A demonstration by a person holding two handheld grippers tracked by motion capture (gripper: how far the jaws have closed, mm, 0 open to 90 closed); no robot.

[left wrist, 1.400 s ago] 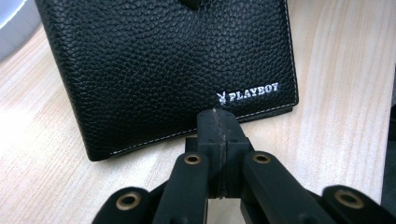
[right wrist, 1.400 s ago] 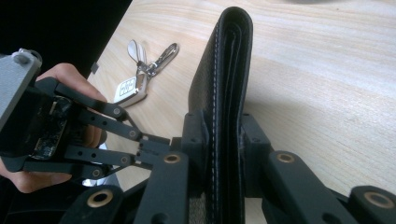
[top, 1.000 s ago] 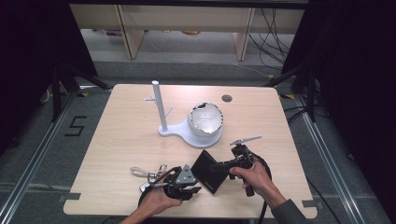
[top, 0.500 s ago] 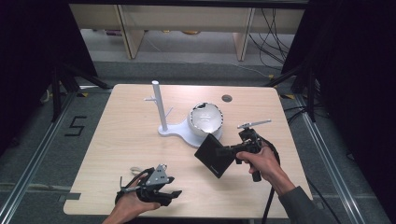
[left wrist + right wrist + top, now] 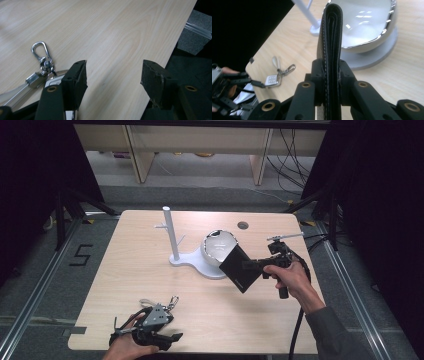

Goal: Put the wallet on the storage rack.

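Black leather wallet point(image 5: 241, 267) is the payload. High view: right gripper point(image 5: 255, 265) clamps it at one edge and carries it above the table point(image 5: 130, 270), just in front of the chrome bowl point(image 5: 218, 246) on the white stand point(image 5: 172, 240). Wallet hangs as a tilted diamond, one corner toward the bowl, the opposite corner toward the near table edge; its free end points left, away from the hand. Left gripper point(image 5: 172, 338) sits low at the near-left table corner, beside the keys point(image 5: 170, 303).

Left gripper view: jaws have just been opening and stand apart, nothing between them, bare wood underneath. Key ring carabiner point(image 5: 39, 49) lies just to the side.

Right gripper view: jaws pinch the folded wallet point(image 5: 332, 50) edge-on, spine up, long axis running straight away from the jaws toward the bowl point(image 5: 367, 25).

Likely next step is dropping it in the bowl. Advice: lift clear of the rim, centre the lead corner over the opening, tip it down, release late. Grip is near one end, so expect swing; move slowly.
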